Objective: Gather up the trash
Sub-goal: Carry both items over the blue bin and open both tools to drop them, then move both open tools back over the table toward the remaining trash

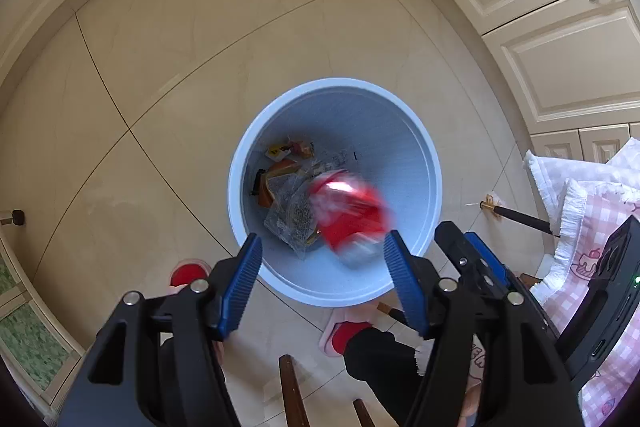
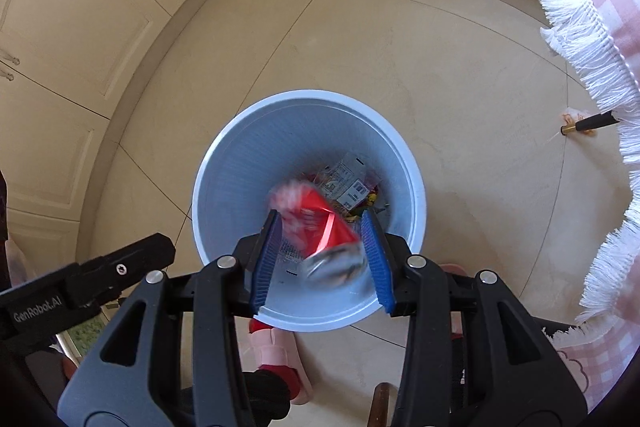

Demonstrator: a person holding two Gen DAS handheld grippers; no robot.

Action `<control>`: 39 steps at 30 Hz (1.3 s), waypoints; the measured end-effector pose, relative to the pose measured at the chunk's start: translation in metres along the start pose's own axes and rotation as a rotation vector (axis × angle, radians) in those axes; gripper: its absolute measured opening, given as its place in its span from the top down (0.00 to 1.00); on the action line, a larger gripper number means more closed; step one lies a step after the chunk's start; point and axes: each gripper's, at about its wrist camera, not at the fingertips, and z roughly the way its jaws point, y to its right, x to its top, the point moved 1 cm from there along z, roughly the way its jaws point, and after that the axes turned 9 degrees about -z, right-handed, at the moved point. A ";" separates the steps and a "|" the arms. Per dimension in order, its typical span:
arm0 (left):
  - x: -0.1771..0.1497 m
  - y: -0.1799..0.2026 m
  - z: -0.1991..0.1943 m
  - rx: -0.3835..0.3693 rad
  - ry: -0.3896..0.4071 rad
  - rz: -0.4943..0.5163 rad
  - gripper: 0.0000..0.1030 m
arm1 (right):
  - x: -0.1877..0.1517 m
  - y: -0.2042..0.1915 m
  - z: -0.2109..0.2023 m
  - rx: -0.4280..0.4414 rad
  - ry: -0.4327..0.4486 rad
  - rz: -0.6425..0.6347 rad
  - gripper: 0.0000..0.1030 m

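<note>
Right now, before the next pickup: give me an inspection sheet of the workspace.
Surface: beige tiled floor, bare around the bin.
Job's things: pale blue bin upright, clear and printed wrappers at its bottom; red packet motion-blurred over the bin mouth, apparently dropping in.
Clutter: nothing seen loose on the floor.
Grippers: left gripper open above the bin; right gripper beside it, also over the bin, open, the blurred packet seen between its pads but not clamped.
Cables: nothing seen.
Surroundings: cream cabinets; pink checked fringed cloth; black table leg; person's pink slipper close to the bin.
</note>
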 end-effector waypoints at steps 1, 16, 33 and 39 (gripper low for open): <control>0.000 0.000 0.000 0.001 -0.001 0.003 0.40 | -0.001 -0.001 0.000 0.003 0.000 0.001 0.59; -0.017 0.029 -0.050 -0.088 0.106 0.149 0.40 | 0.005 -0.025 -0.091 -0.138 0.132 -0.165 0.59; -0.167 0.154 -0.290 -0.384 0.511 0.477 0.40 | -0.050 0.018 -0.405 -0.251 0.571 -0.207 0.50; -0.237 0.260 -0.308 -0.413 0.501 0.698 0.40 | -0.088 0.104 -0.489 -0.352 0.670 -0.111 0.47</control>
